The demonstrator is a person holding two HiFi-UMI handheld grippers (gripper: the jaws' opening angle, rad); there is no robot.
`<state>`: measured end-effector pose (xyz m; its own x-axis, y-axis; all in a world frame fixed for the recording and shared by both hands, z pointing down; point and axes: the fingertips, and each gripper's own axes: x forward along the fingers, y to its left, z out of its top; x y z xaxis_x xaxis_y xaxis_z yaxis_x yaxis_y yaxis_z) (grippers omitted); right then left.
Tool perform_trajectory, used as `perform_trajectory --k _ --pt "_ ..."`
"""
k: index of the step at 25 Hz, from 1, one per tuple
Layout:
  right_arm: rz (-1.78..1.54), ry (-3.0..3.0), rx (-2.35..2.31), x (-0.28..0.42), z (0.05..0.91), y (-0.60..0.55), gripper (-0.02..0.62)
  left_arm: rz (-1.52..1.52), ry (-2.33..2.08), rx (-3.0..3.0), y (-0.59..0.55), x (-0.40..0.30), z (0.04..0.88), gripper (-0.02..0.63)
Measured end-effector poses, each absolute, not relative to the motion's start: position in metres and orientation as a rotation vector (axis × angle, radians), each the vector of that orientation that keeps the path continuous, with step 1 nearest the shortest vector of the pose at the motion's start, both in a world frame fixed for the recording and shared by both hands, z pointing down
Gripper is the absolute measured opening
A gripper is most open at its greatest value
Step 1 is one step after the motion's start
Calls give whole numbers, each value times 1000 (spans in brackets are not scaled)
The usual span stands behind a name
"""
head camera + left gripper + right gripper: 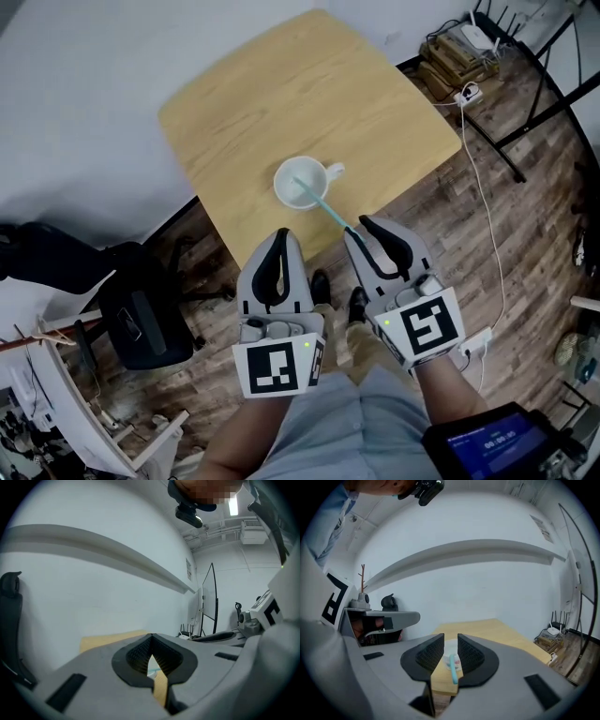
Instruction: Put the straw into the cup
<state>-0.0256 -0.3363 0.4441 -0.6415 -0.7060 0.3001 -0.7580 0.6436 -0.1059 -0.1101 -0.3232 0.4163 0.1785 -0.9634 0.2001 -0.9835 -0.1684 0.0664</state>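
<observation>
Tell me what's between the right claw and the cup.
The teal straw: it leans out of the cup toward the open right claw. The head view shows it.

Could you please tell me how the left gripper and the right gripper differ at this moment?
The left gripper's jaws meet at the tips with nothing between them, while the right gripper's jaws stand apart. The teal straw, leaning out of the white cup, ends close to the right gripper's jaws; the left gripper sits off to one side of it. Both hover at the table's near edge, pointed toward the cup.
</observation>
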Motion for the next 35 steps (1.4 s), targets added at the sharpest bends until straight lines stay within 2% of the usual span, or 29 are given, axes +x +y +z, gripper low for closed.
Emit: perform_trajectory --k 8,15,35 --pt "151 -2777 1276 -16 349 -332 81 46 -1947 2420 -313 -85 332 -3" --pt "-26 -2823 1356 -20 291 -328 6 -74 -1954 2545 -305 -71 275 -3" --pt "-196 -2858 1366 -36 251 -329 -2 -181 -2012 2596 -308 -87 239 -3"
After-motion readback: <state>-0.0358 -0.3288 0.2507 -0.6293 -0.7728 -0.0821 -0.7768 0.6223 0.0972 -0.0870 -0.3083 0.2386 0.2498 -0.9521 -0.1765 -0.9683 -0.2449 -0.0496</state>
